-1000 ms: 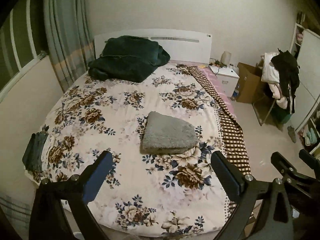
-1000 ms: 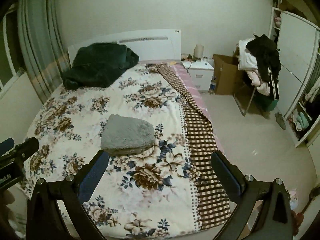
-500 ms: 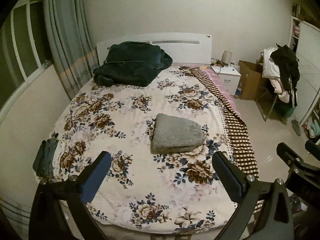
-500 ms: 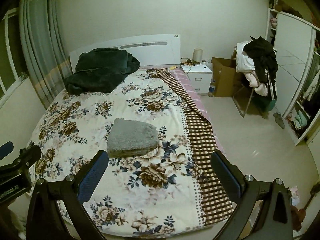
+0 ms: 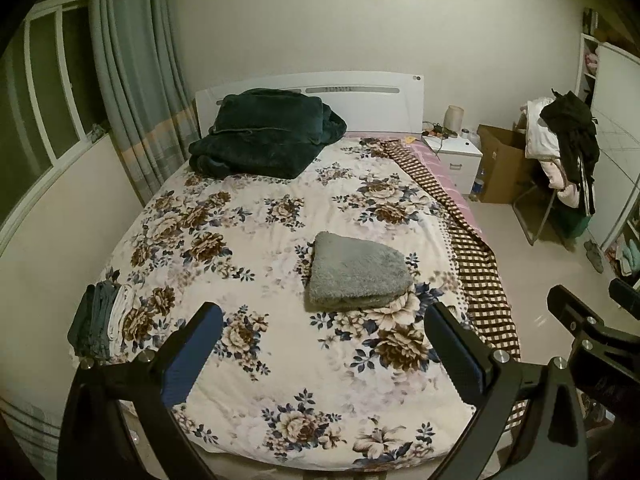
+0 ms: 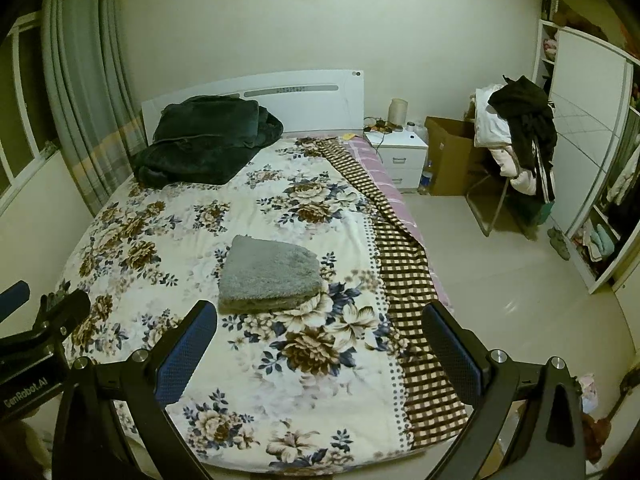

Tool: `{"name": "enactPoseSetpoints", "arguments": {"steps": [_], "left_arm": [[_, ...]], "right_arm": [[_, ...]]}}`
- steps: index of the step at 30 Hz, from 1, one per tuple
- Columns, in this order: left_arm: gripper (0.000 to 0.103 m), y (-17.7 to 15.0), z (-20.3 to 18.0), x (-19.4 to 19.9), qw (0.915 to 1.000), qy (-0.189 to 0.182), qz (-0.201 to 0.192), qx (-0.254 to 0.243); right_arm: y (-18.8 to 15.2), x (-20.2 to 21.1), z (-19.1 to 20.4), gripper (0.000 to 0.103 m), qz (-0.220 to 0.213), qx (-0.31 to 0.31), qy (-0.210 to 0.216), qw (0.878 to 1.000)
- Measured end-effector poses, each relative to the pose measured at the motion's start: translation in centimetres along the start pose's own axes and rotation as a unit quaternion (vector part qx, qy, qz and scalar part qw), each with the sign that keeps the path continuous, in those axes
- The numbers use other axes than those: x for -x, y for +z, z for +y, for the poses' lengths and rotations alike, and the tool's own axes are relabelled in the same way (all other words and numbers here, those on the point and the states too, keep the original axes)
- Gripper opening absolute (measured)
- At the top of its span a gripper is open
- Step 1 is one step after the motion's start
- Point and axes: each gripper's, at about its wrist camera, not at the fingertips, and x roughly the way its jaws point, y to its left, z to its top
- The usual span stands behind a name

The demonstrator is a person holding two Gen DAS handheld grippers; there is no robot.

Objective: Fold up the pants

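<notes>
My left gripper point(image 5: 320, 350) and right gripper point(image 6: 318, 346) hang over the bed's point(image 5: 280, 224) foot end, jaws wide apart, holding nothing. Gray pants point(image 5: 356, 274) lie folded mid-bed, approx. between both grippers' fingers. Dark blanket point(image 5: 264, 132) sits by the headboard.

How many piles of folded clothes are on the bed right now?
2. A grey folded bundle lies mid-bed, toward the checked blanket. A small stack sits at the window-side edge, seen only from the left wrist. More could hide under the dark green blanket.
</notes>
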Motion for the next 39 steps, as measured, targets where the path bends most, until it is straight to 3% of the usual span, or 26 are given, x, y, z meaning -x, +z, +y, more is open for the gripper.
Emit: {"name": "enactPoseSetpoints", "arguments": {"steps": [39], "left_arm": [[0.103,0.9,0.8,0.3,0.9999,0.005,-0.01,0.012]], "right_arm": [[-0.6,0.1,0.2,0.103,0.006,0.002,0.0,1.0]]}}
